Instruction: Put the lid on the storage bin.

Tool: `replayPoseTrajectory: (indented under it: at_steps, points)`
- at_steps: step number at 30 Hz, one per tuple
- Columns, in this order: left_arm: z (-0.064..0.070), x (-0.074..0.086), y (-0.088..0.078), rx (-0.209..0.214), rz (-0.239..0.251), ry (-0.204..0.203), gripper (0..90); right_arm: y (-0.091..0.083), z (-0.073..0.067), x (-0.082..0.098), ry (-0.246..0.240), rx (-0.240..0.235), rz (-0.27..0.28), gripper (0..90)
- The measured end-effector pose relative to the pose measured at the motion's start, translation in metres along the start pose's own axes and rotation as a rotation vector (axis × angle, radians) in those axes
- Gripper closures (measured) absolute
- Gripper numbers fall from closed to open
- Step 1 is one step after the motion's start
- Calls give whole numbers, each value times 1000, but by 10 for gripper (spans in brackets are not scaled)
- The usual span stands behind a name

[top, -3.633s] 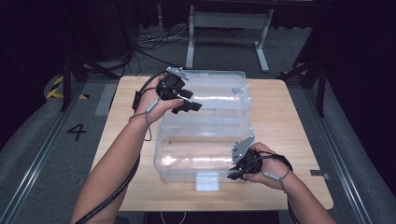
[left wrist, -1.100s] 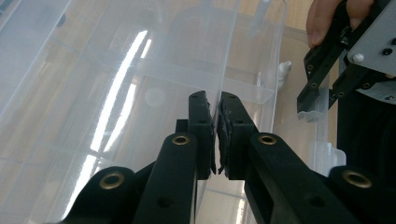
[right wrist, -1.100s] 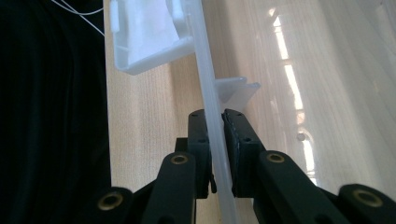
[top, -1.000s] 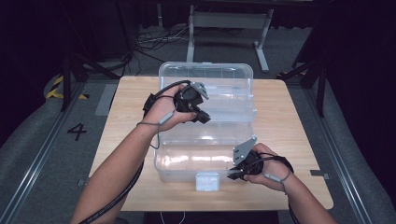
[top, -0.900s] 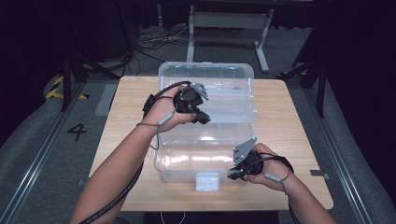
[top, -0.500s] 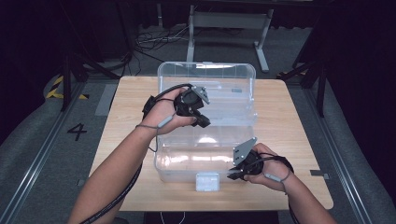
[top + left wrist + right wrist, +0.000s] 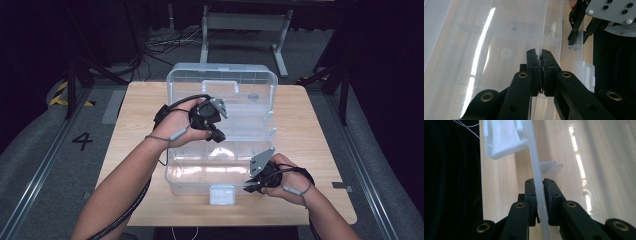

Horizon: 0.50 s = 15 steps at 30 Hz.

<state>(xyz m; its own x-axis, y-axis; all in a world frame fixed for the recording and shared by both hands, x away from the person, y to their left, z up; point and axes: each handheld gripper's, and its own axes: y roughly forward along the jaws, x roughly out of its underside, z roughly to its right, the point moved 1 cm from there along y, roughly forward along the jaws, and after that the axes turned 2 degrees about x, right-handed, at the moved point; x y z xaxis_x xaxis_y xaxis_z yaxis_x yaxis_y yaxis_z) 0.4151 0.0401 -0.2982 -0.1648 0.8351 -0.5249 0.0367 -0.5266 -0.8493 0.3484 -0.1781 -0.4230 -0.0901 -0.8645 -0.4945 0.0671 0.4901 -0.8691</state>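
I have a clear plastic box (image 7: 220, 160) sitting mid-table on the wooden table (image 7: 320, 130), its lid (image 7: 222, 92) swung up and standing near upright at the far side, carry handle (image 7: 220, 86) facing me. Left gripper (image 7: 216, 134) is clamped on a thin clear edge, jaws pressed together on it in the left gripper view; I take it for the lid's front rim or an inner tray edge, can't tell which from here. Right gripper (image 7: 248, 187) is clamped on the box's front wall near the right corner, jaws pinching the clear wall (image 7: 537, 182) in the right gripper view, white latch (image 7: 222, 194) just beside it on the front face. My read: opening step in hand, mostly done, right side pinning the base down while left carries the lid back. Next move, I think, calls for pushing the lid on over its hinge until it rests on its own, then letting go with the left; the right should hold firm until then so the light box doesn't slide or tip backward. Box looks empty as far as I can see through the glare
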Motion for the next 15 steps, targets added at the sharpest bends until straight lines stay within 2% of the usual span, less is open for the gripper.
replayPoseTrajectory:
  at_steps: [5,15]
  points:
    - [1,1,1,12,-3,-12,867,0,0,0,-3,3,-1,821]
    - [5,-1,2,31,-33,-6,868,-1,0,0,-2,4,-6,821]
